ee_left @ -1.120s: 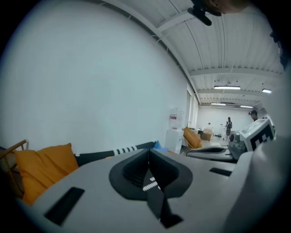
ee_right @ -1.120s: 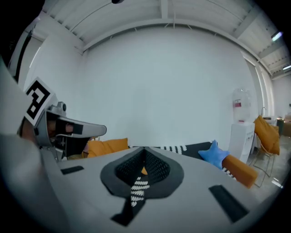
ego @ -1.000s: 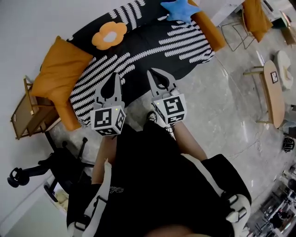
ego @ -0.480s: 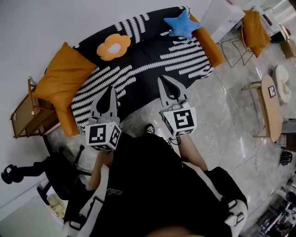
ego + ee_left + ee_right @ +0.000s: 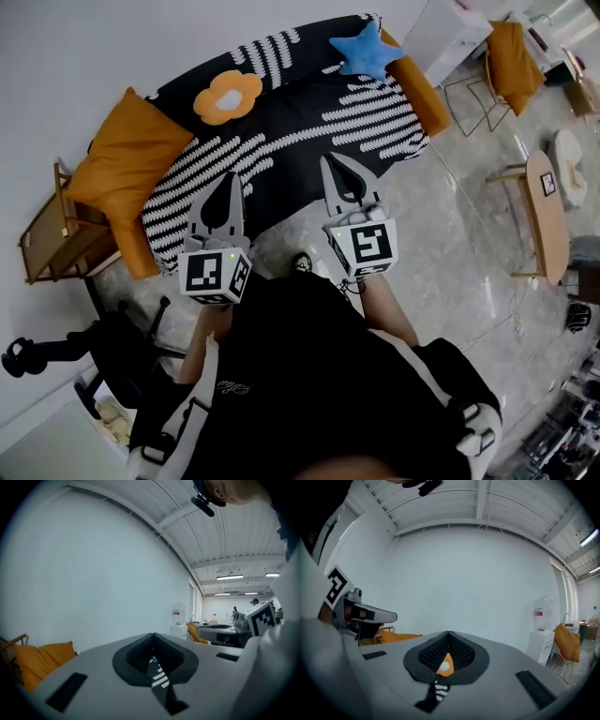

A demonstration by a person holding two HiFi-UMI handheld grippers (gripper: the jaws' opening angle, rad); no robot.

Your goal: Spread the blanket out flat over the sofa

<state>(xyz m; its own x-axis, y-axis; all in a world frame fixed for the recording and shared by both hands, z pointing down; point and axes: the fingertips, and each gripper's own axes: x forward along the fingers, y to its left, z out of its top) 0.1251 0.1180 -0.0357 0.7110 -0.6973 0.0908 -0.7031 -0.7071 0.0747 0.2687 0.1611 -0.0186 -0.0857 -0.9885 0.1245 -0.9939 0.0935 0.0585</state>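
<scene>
black-and-white striped blanket (image 5: 300, 141) spread over orange sofa (image 5: 424, 92), flower cushion (image 5: 228, 97) and blue star cushion (image 5: 361, 49) lying on it, left claw (image 5: 230, 176) and right claw (image 5: 331, 160) both closed, empty, near sofa front

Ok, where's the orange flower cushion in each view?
Head view: flower cushion upper left of centre, lying on the blanket.
Left gripper view: not in it.
Right gripper view: a small orange wedge with a white spot, lower centre.
Shared landmark: the striped blanket, in all three views, low centre in both gripper views.
</scene>
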